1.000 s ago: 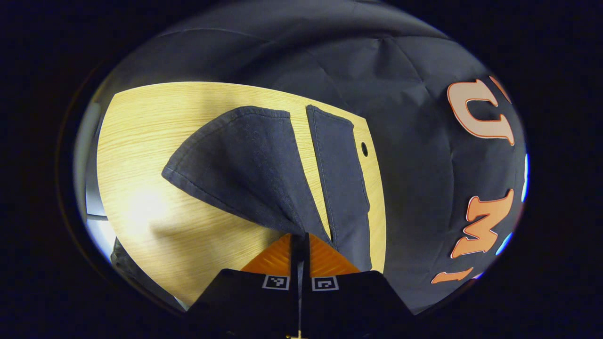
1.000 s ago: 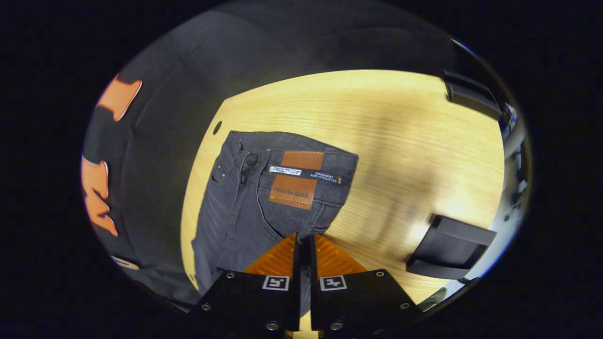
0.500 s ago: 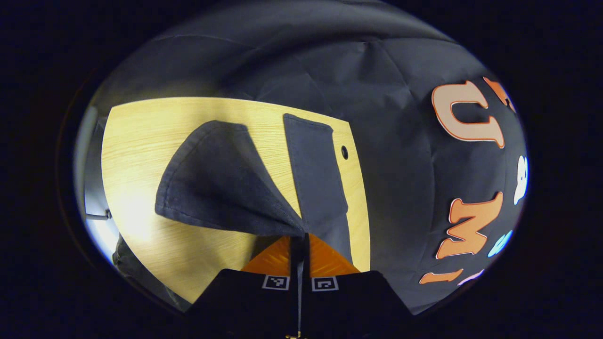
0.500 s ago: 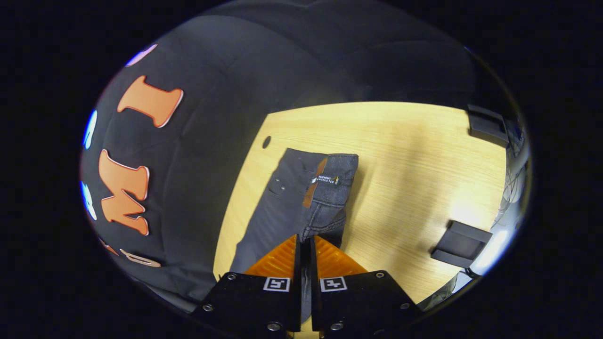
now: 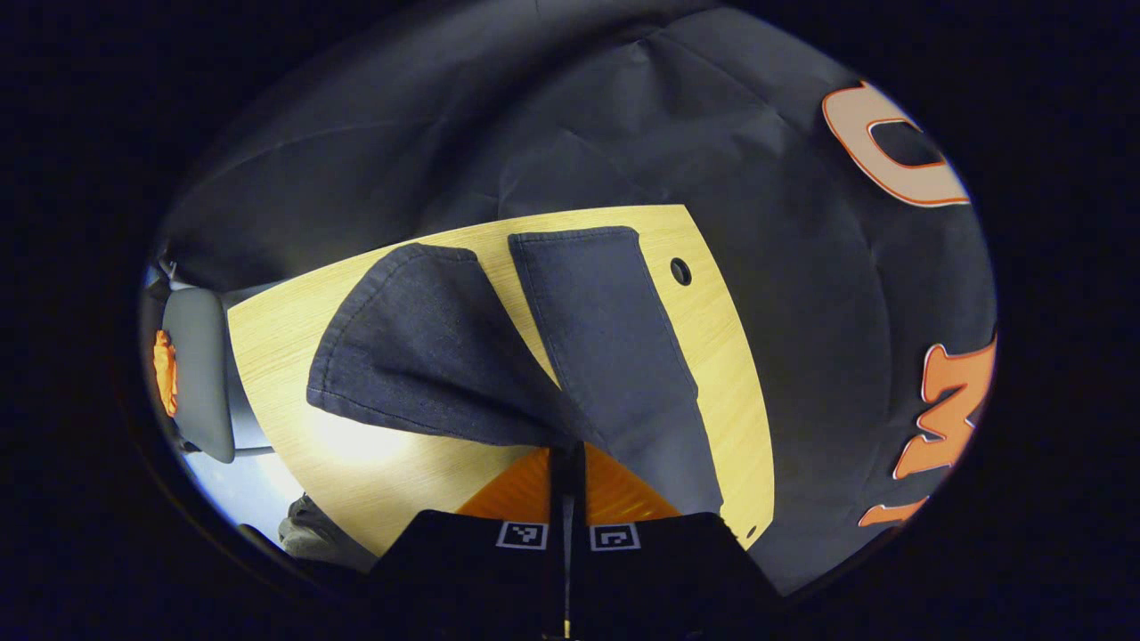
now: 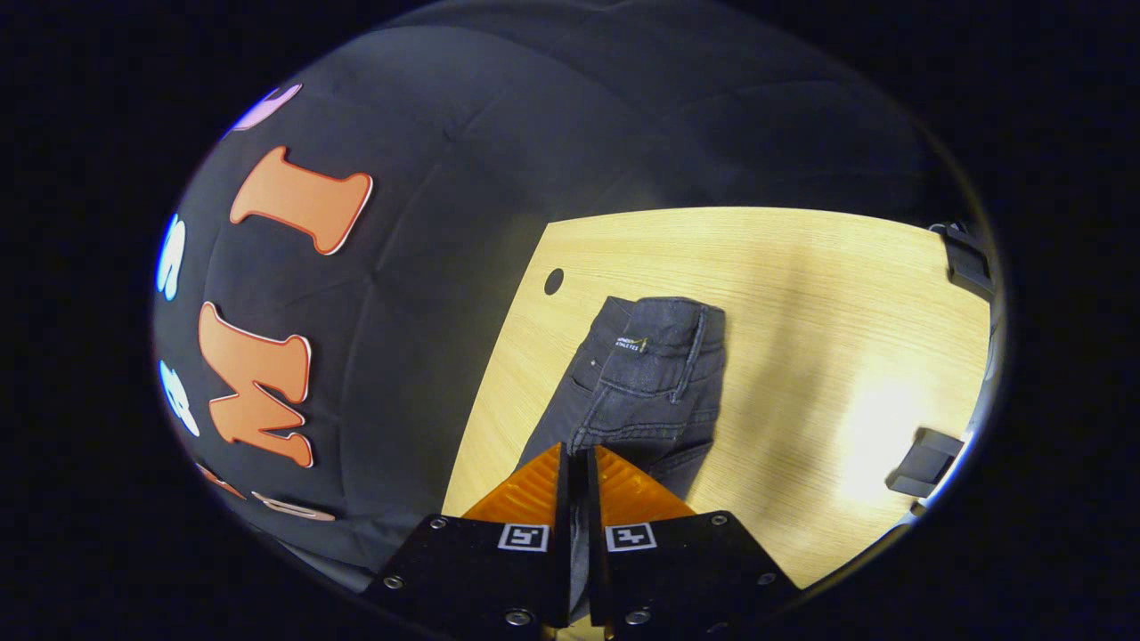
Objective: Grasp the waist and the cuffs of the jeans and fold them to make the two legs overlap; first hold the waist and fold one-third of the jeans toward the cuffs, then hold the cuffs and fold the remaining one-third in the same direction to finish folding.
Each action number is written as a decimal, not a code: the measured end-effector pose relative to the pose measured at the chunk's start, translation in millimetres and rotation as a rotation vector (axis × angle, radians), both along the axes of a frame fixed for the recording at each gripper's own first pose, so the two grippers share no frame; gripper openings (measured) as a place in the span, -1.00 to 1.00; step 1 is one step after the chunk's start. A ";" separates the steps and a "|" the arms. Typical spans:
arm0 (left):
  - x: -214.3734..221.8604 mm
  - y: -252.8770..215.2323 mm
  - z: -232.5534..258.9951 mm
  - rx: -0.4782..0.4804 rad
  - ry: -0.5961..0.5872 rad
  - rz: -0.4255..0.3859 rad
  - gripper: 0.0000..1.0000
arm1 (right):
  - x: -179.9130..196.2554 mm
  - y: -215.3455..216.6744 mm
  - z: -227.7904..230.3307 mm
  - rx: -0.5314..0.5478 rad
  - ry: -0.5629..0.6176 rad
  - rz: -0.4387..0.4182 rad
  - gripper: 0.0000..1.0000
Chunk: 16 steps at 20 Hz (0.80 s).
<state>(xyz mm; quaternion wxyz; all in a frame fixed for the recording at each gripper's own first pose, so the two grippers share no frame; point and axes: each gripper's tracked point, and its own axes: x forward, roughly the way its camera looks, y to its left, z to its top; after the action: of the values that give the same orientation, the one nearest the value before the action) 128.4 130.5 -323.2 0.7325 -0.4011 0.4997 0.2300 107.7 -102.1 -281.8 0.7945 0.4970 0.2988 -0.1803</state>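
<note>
Dark jeans lie on the wooden table. In the left gripper view my left gripper is shut on the cuff of one leg, which rises off the table and fans out to the left. The other leg lies flat to its right, near the table's edge. In the right gripper view my right gripper is shut on the waist end of the jeans, lifted and doubled over, with a back pocket and a small label facing me.
A round hole pierces the table near the flat leg; the same hole lies beside the waist. Black blocks stand at the table's right edge. A chair stands beyond the table's left side.
The waist has folded over further, hiding the leather patch and showing the back pocket. The held leg has swung closer to the flat leg. Both grippers have stayed shut.
</note>
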 end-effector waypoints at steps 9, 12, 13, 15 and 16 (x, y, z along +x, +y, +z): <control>66.5 3.3 -31.0 0.152 0.224 0.010 -0.94 | 98.8 3.7 -18.8 0.031 0.062 0.026 -0.82; 97.9 -1.2 -45.6 0.189 0.297 -0.021 -0.94 | 128.7 -0.5 -30.1 0.042 0.088 0.010 -0.82; 103.6 -1.6 -52.8 0.203 0.336 -0.048 -0.95 | 136.4 -5.1 -36.8 0.039 0.100 -0.002 -0.82; 124.4 -3.1 -62.3 0.232 0.387 -0.052 -0.95 | 154.0 -7.9 -51.1 0.034 0.131 -0.006 -0.82; 140.6 -6.9 -65.5 0.238 0.378 -0.063 -0.95 | 162.7 -8.2 -59.3 0.028 0.150 -0.004 -0.82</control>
<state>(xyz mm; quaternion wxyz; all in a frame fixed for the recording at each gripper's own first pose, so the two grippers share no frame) 269.0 123.6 -388.8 0.6749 -0.2459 0.6097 0.3353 270.4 -110.3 -341.1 0.7625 0.4936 0.3592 -0.2143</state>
